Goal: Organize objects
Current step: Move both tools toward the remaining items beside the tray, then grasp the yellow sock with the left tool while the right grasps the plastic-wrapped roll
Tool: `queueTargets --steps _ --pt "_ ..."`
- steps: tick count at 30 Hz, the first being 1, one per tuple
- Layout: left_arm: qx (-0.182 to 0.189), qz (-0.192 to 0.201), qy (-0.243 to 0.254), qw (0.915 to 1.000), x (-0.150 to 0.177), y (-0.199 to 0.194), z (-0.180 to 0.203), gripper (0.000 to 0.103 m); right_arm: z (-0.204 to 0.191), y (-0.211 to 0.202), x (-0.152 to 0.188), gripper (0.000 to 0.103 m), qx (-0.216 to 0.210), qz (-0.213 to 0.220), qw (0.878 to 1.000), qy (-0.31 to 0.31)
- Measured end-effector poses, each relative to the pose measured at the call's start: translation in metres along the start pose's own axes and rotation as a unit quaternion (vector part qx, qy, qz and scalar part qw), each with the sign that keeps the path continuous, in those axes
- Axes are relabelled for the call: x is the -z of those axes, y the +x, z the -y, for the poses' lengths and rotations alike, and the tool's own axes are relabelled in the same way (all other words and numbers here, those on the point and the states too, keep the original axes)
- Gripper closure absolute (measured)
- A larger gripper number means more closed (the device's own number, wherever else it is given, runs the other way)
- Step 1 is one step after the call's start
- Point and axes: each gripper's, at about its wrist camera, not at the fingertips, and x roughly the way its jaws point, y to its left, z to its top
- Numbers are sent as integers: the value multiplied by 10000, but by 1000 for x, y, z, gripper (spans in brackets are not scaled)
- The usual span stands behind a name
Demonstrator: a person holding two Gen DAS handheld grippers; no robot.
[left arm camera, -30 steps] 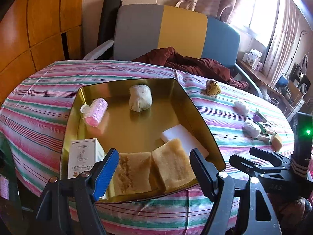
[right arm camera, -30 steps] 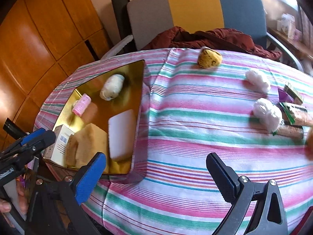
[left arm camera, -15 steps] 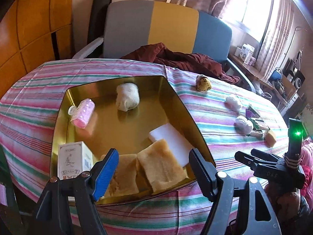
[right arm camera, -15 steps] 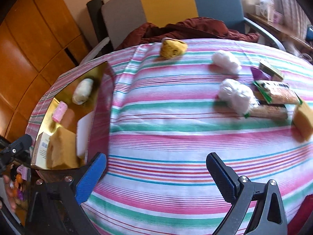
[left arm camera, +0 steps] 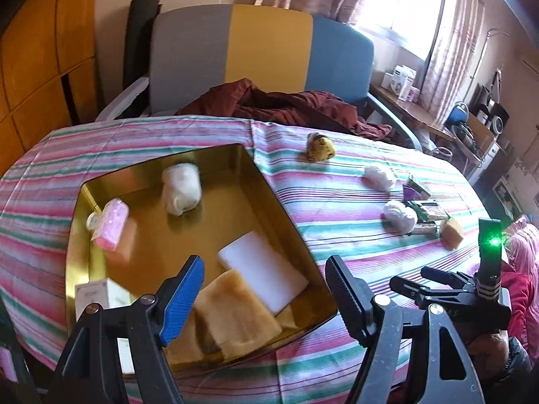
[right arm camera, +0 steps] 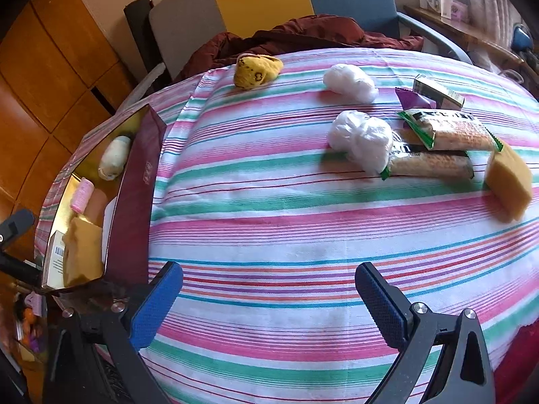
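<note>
Right wrist view: between pickups, nothing in either gripper, loose stuff not yet sorted.

My right gripper point(right arm camera: 266, 298) hangs over bare striped tablecloth point(right arm camera: 269, 235) with its jaws wide apart and nothing between them; my left gripper point(left arm camera: 264, 289) is just as open, hovering above the near corner of the gold tin point(left arm camera: 286, 208), which already holds sponges, a roll and a small box. Guessing the next grab is the yellow sponge point(right arm camera: 508, 181) on my right, or the plastic wads point(right arm camera: 362, 139) and snack bars point(right arm camera: 448, 131) near it. I'd need to reach forward, drop low, close, then carry it left into the tin.
</note>
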Motion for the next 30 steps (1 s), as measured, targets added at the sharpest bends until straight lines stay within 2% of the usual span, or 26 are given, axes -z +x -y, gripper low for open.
queueTargets --steps 5,9,16,20,25,30 --pt "173 33 244 9995 -16 7 17 28 2 -4 -9 0 12 15 9999 -116" --pt "285 83 468 9985 -34 16 33 28 5 -15 -29 1 107 195 9992 -321" --pt "464 -29 672 9967 -61 47 56 28 25 -20 -77 17 249 417 9980 -410" --pt "550 -200 724 9957 -78 73 65 28 40 -7 -109 26 446 442 9971 -430" --pt "723 -497 643 9941 -102 112 72 28 57 23 -152 28 684 352 9957 -523" --pt "783 -704 540 9930 -123 151 79 28 66 64 -183 31 868 65 9934 -743"
